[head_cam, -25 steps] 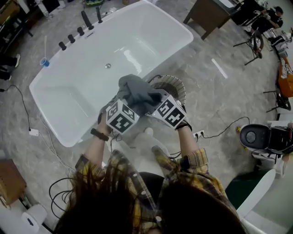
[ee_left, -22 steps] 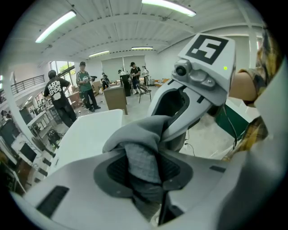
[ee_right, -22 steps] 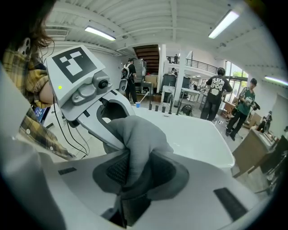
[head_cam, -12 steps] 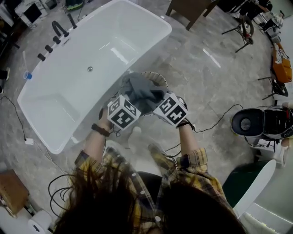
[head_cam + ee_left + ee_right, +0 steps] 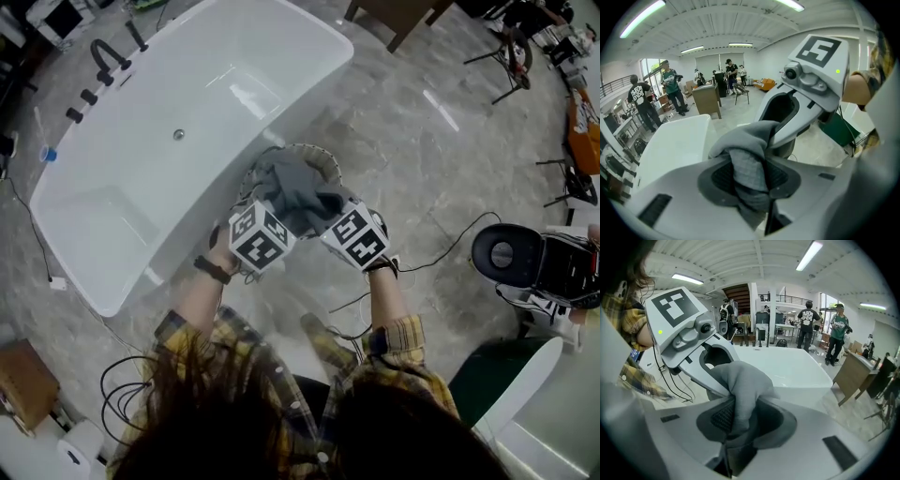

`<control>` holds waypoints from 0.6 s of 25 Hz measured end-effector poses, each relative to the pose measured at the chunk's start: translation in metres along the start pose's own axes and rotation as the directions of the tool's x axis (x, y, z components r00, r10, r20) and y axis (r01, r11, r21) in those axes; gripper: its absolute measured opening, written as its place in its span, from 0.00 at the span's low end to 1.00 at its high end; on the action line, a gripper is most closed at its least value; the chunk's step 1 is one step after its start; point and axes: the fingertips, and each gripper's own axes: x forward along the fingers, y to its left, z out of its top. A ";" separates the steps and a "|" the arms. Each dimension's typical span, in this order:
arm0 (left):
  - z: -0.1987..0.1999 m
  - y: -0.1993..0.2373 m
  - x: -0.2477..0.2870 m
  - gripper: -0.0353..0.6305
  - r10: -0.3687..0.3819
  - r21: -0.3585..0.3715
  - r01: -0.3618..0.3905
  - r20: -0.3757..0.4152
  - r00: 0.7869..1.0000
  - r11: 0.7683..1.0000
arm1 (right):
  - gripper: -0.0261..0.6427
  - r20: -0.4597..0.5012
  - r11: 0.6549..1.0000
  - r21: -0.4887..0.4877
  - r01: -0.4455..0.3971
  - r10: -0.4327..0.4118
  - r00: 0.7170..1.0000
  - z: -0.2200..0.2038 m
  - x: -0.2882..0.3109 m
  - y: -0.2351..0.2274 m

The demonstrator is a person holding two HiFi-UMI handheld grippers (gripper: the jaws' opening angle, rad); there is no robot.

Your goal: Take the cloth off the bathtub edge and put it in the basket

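A grey cloth [image 5: 294,194] hangs bunched between my two grippers, over the round wicker basket [image 5: 323,159] that stands on the floor beside the white bathtub [image 5: 141,178]. My left gripper [image 5: 272,217] is shut on one fold of the cloth [image 5: 749,161]. My right gripper [image 5: 330,217] is shut on another fold of the cloth [image 5: 740,394]. In each gripper view the other gripper's body sits just beyond the cloth. Most of the basket is hidden under the cloth.
The bathtub has black taps [image 5: 103,56] at its far left end. Cables [image 5: 441,253] trail over the marbled floor to the right. A black round device [image 5: 511,253] lies at the right. A wooden table [image 5: 394,19] and several people stand further off.
Both grippers have carried the cloth off the bathtub's edge to the right, and it now hangs over the basket. Both grips are unchanged.
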 end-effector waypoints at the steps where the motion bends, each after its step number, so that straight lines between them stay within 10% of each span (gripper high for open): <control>1: -0.003 0.001 0.007 0.27 -0.004 -0.005 0.004 -0.006 1.000 1.000 | 0.21 -0.005 1.000 0.005 -0.006 0.006 1.000 -0.005 0.006 -0.002; 15: -0.083 0.013 0.128 0.27 -0.076 -0.076 0.070 -0.084 0.994 0.995 | 0.21 -0.057 0.996 0.077 -0.047 0.052 0.997 -0.098 0.116 -0.029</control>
